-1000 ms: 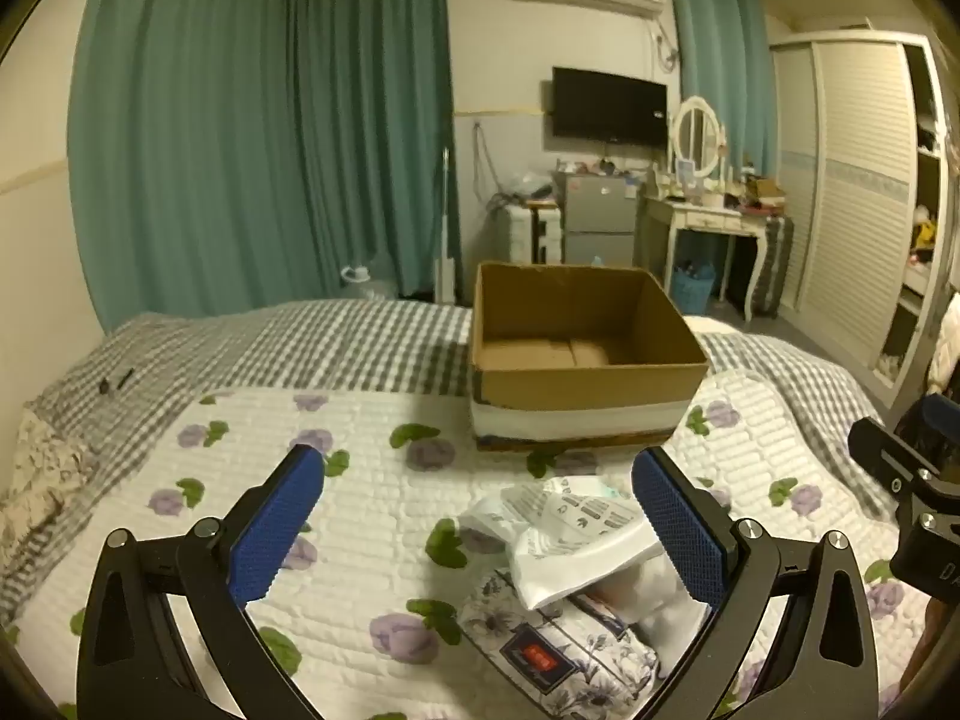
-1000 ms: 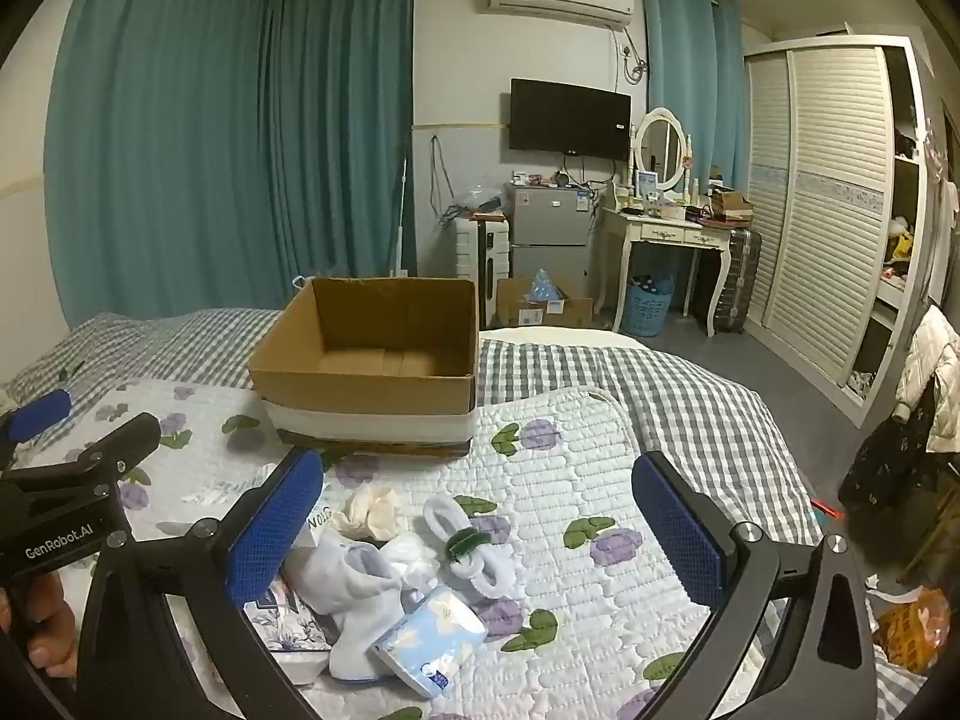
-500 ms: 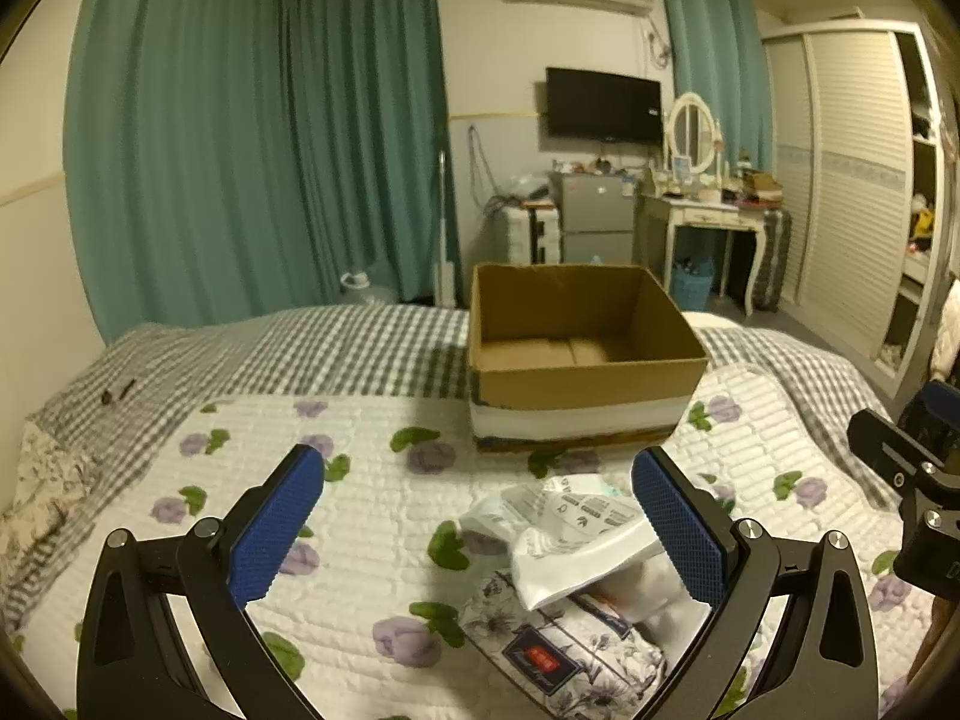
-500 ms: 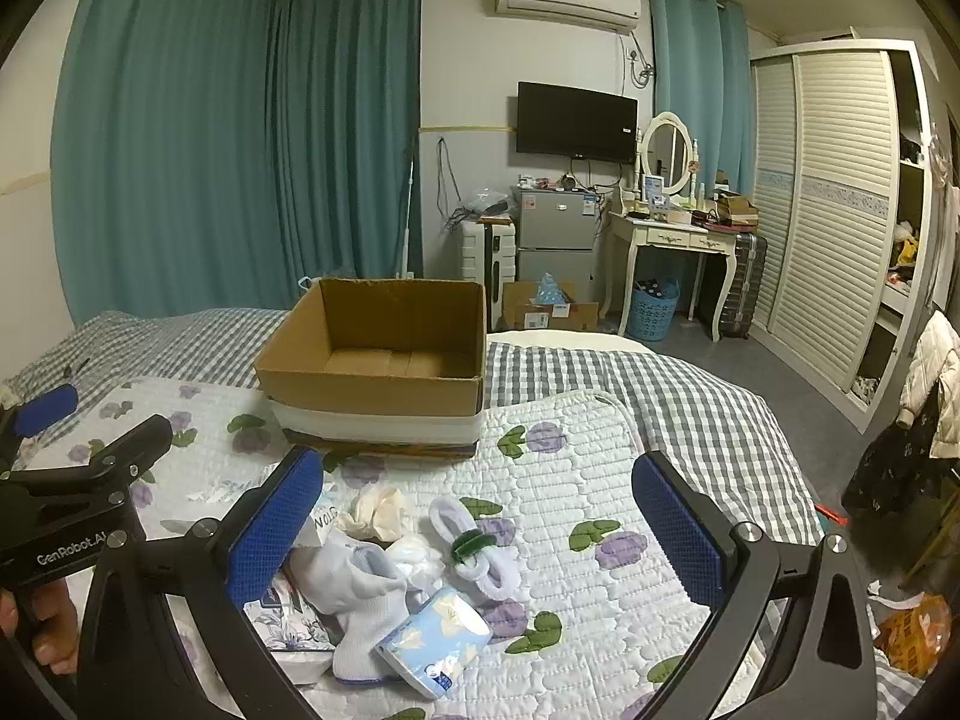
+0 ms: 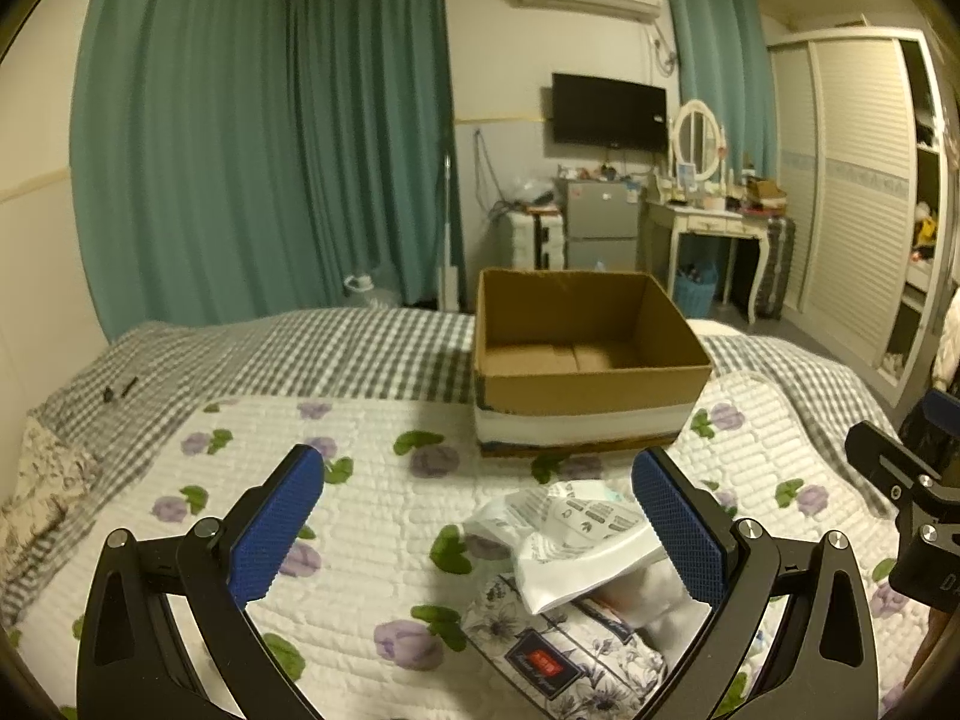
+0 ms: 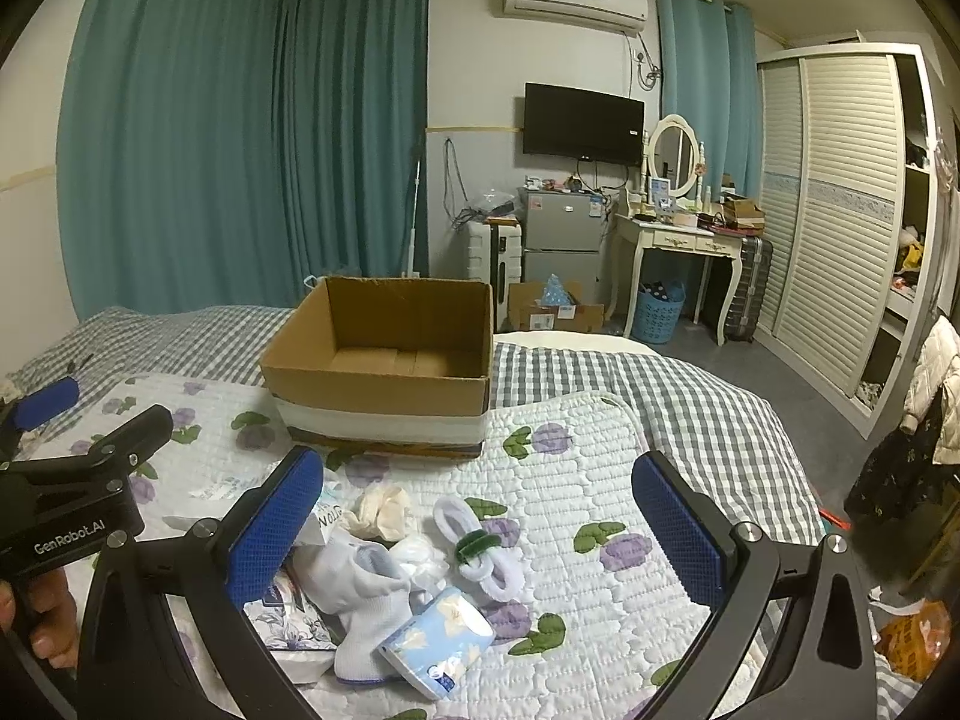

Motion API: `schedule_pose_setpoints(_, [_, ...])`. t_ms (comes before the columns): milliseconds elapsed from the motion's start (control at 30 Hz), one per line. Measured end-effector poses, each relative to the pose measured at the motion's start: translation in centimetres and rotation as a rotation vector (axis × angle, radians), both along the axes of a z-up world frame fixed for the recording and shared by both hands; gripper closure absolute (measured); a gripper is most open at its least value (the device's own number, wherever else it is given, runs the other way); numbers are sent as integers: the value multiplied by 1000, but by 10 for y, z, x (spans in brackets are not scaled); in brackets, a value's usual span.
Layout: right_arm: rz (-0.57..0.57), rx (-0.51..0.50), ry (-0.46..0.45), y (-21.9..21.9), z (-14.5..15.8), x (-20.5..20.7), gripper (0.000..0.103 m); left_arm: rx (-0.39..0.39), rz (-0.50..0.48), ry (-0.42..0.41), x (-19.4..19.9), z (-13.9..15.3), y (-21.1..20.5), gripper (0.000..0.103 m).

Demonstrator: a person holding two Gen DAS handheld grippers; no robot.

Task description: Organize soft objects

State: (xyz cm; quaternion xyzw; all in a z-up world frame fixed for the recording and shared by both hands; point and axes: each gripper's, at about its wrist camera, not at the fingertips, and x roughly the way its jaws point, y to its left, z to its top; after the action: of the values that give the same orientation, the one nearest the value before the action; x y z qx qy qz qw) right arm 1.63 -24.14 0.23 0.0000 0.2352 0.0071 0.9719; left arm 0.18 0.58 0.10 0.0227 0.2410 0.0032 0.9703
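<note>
An open, empty cardboard box (image 5: 585, 360) stands on the bed; it also shows in the right wrist view (image 6: 384, 369). In front of it lies a pile of soft things: a white plastic packet (image 5: 579, 540), a floral fabric pack (image 5: 576, 654), white socks (image 6: 366, 591), a cream cloth (image 6: 381, 510), a white fluffy band with a green tie (image 6: 480, 549) and a blue tissue pack (image 6: 438, 648). My left gripper (image 5: 480, 531) is open and empty above the pile's left side. My right gripper (image 6: 480, 531) is open and empty above the pile.
The bed has a white quilt with purple flowers (image 5: 360, 516) over a grey checked sheet (image 6: 690, 408). Beyond it stand teal curtains (image 5: 240, 168), a small fridge (image 6: 561, 240), a white dressing table (image 6: 678, 240) and a slatted wardrobe (image 6: 840, 210).
Both grippers have lifted slightly and stayed open; the views shifted a little, with the box lower in the frames. Nothing on the bed has moved.
</note>
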Motion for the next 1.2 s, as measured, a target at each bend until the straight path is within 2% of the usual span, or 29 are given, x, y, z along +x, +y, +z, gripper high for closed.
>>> schedule_pose_setpoints(300, [-4, -2, -2, -1, -1, 0, 0, 5, 1, 2, -1, -1, -1, 0])
schedule_pose_setpoints(1200, [-5, -20, -5, 3, 1, -1, 0, -45, 13, 28, -2, -2, 5, 0])
